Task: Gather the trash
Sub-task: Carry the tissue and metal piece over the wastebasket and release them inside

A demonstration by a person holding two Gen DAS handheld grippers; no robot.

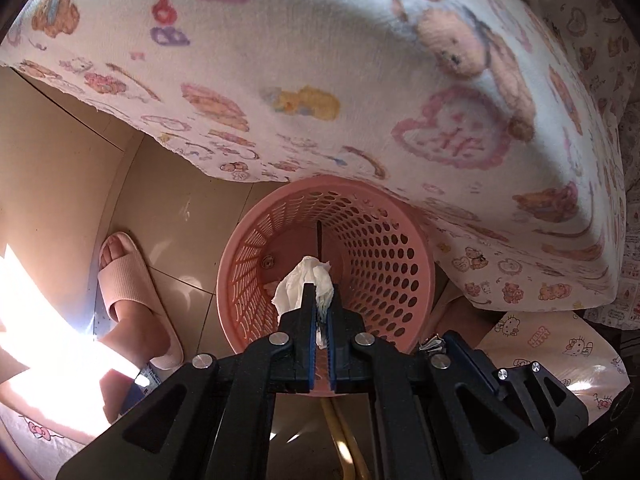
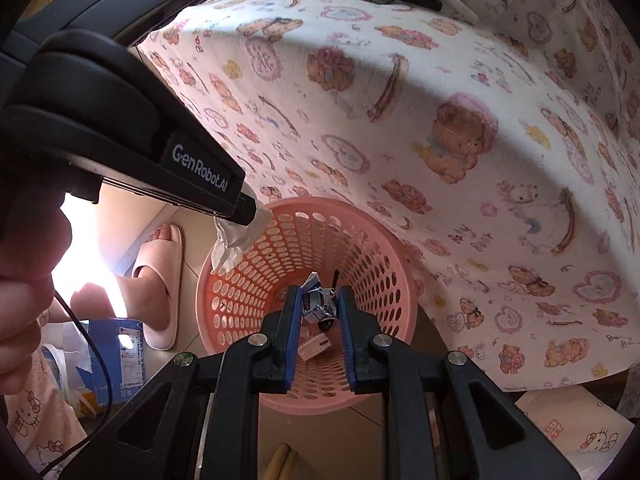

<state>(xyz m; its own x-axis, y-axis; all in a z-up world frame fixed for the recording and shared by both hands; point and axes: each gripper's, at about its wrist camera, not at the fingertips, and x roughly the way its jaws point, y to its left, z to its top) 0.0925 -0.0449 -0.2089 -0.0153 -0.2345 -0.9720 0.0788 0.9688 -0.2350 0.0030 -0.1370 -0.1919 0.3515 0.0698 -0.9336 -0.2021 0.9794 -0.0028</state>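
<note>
Draping over the table edge above me, a teddy-bear-print cloth (image 2: 440,120) is hanging down past the pink perforated basket (image 1: 384,264) standing on the tiled floor (image 1: 180,216). Beside the basket, a foot in a pink slipper (image 1: 128,280) is resting in sunlight. I am holding both grippers nose-down over the basket's mouth. My left gripper (image 1: 320,300) is pinching a crumpled white tissue (image 1: 300,284) tightly between nearly closed jaws, above the basket's opening. My right gripper (image 2: 320,304) is clamping a small crumpled silvery-blue wrapper (image 2: 318,302) between narrowly parted jaws, above scraps lying on the basket's bottom.
</note>
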